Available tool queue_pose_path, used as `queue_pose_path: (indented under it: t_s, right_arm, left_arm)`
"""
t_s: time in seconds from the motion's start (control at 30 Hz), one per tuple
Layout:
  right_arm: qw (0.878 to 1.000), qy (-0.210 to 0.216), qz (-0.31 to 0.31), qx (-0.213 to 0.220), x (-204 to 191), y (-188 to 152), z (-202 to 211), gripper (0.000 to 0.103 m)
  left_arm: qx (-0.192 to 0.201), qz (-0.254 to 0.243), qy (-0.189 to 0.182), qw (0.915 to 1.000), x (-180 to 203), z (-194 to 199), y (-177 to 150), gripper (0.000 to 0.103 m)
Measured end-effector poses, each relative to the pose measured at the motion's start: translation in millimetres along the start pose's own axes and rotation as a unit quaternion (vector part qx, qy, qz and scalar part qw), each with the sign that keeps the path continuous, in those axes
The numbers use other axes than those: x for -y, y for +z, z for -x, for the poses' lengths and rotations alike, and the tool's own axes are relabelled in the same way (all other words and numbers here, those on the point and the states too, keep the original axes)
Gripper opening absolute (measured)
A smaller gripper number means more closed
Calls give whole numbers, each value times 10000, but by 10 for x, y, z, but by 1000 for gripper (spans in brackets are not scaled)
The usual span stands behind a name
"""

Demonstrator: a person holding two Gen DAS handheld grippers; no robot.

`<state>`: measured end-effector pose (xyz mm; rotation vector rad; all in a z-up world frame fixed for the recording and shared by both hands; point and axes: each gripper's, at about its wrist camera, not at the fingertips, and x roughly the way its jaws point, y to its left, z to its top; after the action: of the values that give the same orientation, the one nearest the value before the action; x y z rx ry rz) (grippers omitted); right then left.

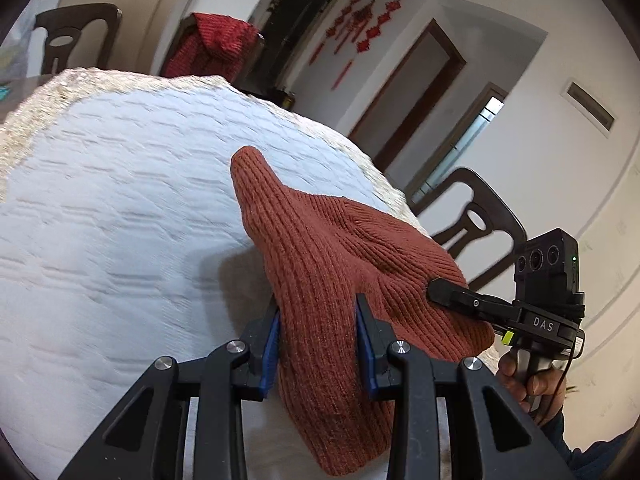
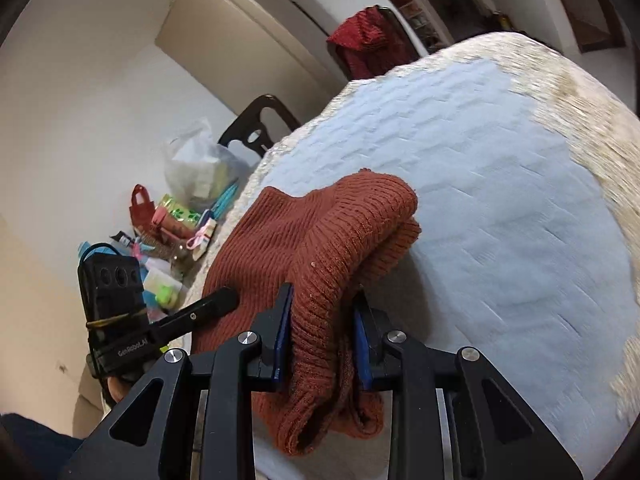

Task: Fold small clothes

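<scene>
A rust-brown ribbed knit garment (image 1: 320, 252) is held up above the white quilted table cover (image 1: 100, 208). My left gripper (image 1: 318, 312) is shut on one edge of it, blue pads pressing the knit. My right gripper (image 2: 322, 304) is shut on the other, thicker ribbed edge (image 2: 320, 312). In the left wrist view the right gripper (image 1: 436, 290) touches the garment from the right. In the right wrist view the left gripper (image 2: 228, 298) touches it from the left. The garment (image 2: 320, 224) sags and bunches between them, its far end resting on the cover (image 2: 500, 200).
Dark chairs (image 1: 476, 216) stand around the table; one carries a red knit (image 1: 216, 48). A plastic bag (image 2: 200, 168) and several small colourful items (image 2: 168, 232) lie on the table's left side. The cover has a beige fringed border (image 2: 592, 128).
</scene>
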<state>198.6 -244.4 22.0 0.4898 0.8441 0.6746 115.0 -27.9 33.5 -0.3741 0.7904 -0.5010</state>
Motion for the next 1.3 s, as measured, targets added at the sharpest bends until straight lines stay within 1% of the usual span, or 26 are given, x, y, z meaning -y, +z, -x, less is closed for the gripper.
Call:
queue_pose_path:
  t_s: [0.23, 0.4, 0.53, 0.6, 0.63, 0.67, 0.7, 0.73, 0.77, 0.8, 0.87, 0.93, 1.0, 1.03, 1.07, 1.1, 1.13, 1.17, 1.23, 1.3]
  right_arm:
    - [9990, 289, 231, -261, -260, 194, -605, 28]
    - [9975, 445, 385, -384, -472, 335, -1047, 28]
    - [9968, 524, 451, -405, -574, 413, -1306, 28]
    - [9966, 508, 462, -451, -569, 410, -1457, 28]
    - [9965, 478, 445, -515, -539, 403, -1539, 28]
    - [9964, 458, 401, -585, -509, 400, -1602, 28]
    - [9959, 408, 298, -752, -442, 369, -1714, 28]
    - [9954, 339, 238, -868, -398, 346, -1773, 29]
    - [9949, 249, 180, -965, -349, 308, -1813, 32]
    - [9946, 264, 126, -995, -316, 283, -1802, 33]
    - [9946, 266, 111, -993, -323, 269, -1713, 35]
    - [9951, 145, 275, -937, -391, 283, -1607, 35]
    - [9957, -82, 573, -716, -493, 317, -1468, 35]
    - [9956, -171, 691, -615, -534, 345, -1439, 34]
    - [9951, -253, 801, -519, -582, 380, -1423, 34]
    - [9944, -322, 907, -439, -627, 419, -1424, 33]
    - [9937, -363, 969, -428, -652, 458, -1471, 27]
    - [9927, -428, 1037, -435, -678, 495, -1538, 23]
    - [9909, -549, 1131, -475, -677, 557, -1699, 22]
    - [9884, -745, 1076, -766, -560, 573, -1919, 22]
  left_arm:
    - [198, 127, 392, 9990, -513, 218, 313, 35]
    - [301, 315, 482, 9979, -928, 340, 551, 35]
    - [374, 378, 513, 9973, -1176, 352, 660, 35]
    - [340, 415, 538, 9971, -1326, 291, 678, 36]
    - [272, 521, 537, 9968, -1430, 256, 664, 36]
    - [177, 625, 533, 9965, -1543, 212, 634, 36]
    - [71, 727, 592, 9956, -1634, 154, 598, 37]
    - [6, 831, 641, 9945, -1715, 119, 551, 40]
    - [19, 927, 549, 9942, -1765, 120, 507, 43]
    - [69, 958, 522, 9940, -1755, 153, 468, 43]
    - [168, 921, 620, 9937, -1721, 243, 445, 43]
    - [274, 824, 834, 9927, -1656, 334, 457, 43]
    - [427, 666, 1132, 9904, -1558, 429, 500, 41]
    - [515, 589, 1213, 9895, -1497, 463, 534, 39]
    - [568, 535, 1210, 9896, -1475, 482, 570, 39]
    - [622, 476, 1172, 9900, -1413, 484, 607, 39]
    - [641, 393, 1161, 9904, -1370, 450, 659, 39]
    - [611, 289, 1198, 9905, -1319, 393, 688, 39]
    - [465, 189, 1237, 9911, -1307, 242, 736, 39]
    - [250, 153, 1304, 9910, -1333, 77, 730, 39]
